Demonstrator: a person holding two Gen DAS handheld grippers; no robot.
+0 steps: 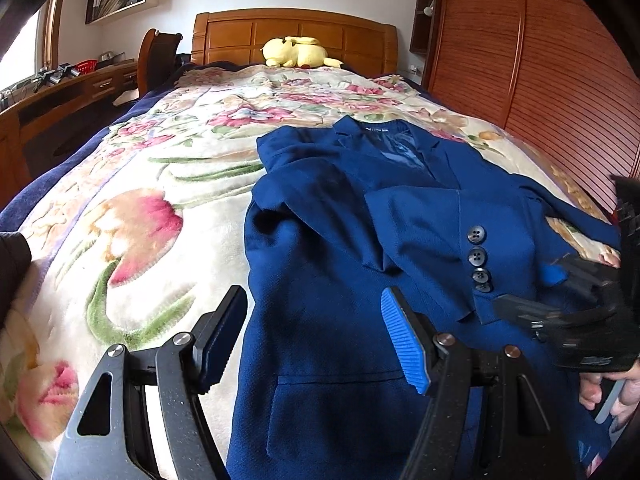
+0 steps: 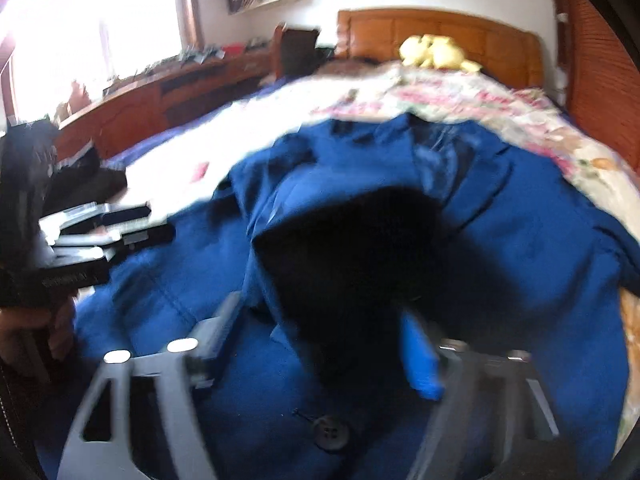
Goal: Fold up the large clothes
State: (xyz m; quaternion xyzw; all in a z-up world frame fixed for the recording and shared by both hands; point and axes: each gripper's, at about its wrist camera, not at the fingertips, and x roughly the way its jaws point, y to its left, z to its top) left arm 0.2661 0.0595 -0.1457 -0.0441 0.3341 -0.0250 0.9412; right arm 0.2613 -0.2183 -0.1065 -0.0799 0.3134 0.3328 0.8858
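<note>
A dark blue suit jacket [image 1: 340, 240] lies face up on the floral blanket [image 1: 140, 220], collar toward the headboard. One sleeve is folded across its chest, the buttoned cuff [image 1: 476, 264] pointing right. My left gripper [image 1: 316, 336] hovers open over the jacket's left edge, above the pocket, with nothing held. In the blurred right wrist view my right gripper [image 2: 320, 336] stands low over the jacket [image 2: 520, 240], its fingers apart on either side of a shadowed fold of sleeve [image 2: 344, 264]; no pad is seen pressing it. The right gripper [image 1: 560, 300] also shows at the left view's right edge.
A yellow plush toy [image 1: 298, 52] rests by the wooden headboard [image 1: 296, 36]. A slatted wooden wardrobe [image 1: 540, 80] lines the bed's right side, and a desk [image 1: 60, 92] with a chair stands at the left. A hand [image 1: 600, 392] grips the right tool.
</note>
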